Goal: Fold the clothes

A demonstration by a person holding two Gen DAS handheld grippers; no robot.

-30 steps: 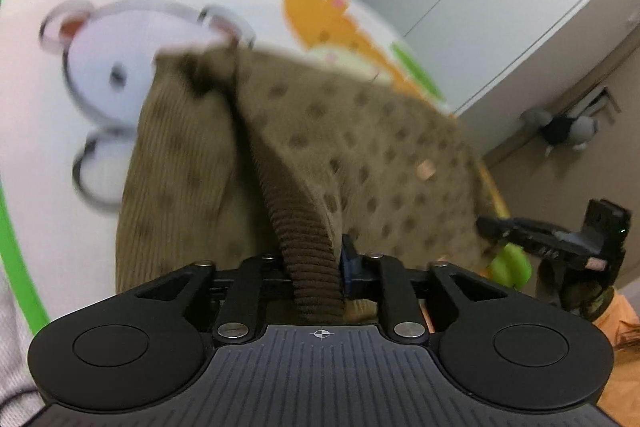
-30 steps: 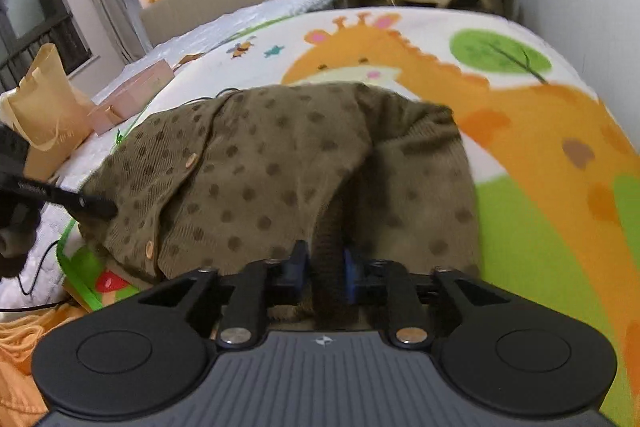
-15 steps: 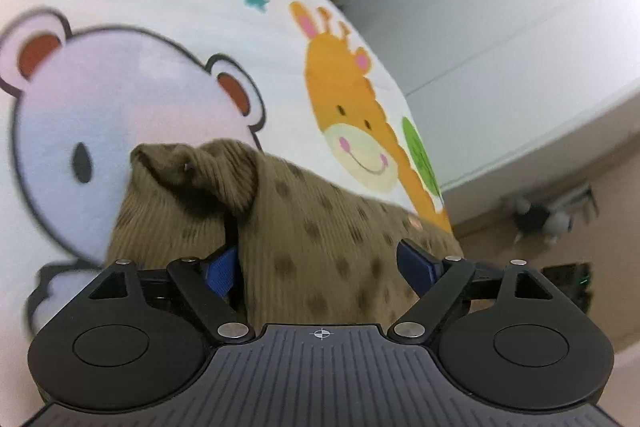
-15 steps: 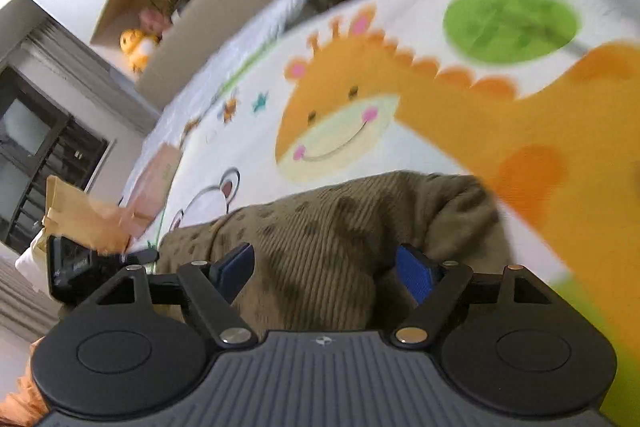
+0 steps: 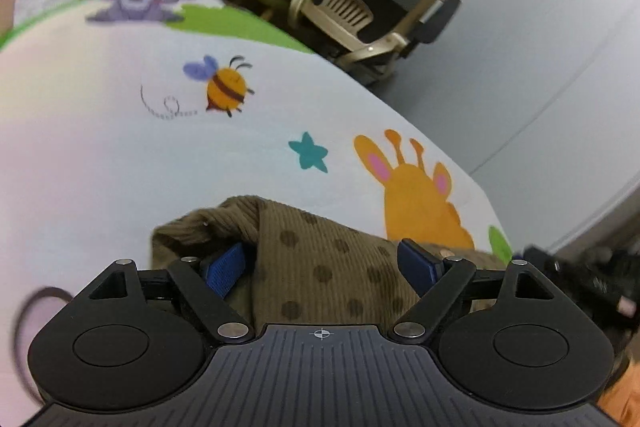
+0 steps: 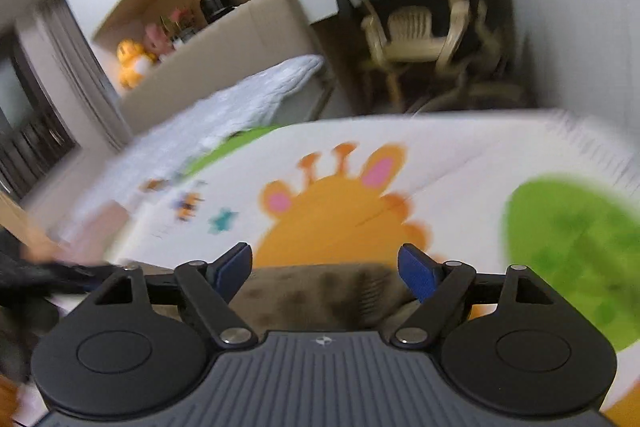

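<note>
Both tools stand wide open, gripping nothing: the left tool (image 5: 322, 261) and right tool (image 6: 326, 269) each frame the brown dotted cardigan (image 5: 320, 267) at lower centre, lying on the cartoon mat (image 5: 120, 147).

Brown dotted cardigan (image 5: 320, 267), folded, on mat (image 5: 120, 167)

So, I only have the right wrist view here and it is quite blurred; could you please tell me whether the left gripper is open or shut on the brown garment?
Observer: It is open. The left gripper has its jaws spread wide, and the brown dotted garment lies between them unclamped.
Operator: Thank you. Does the garment lie flat on that side?
Observer: Not quite. Its ribbed fold at the left corner stands bunched up above the printed mat.
</note>
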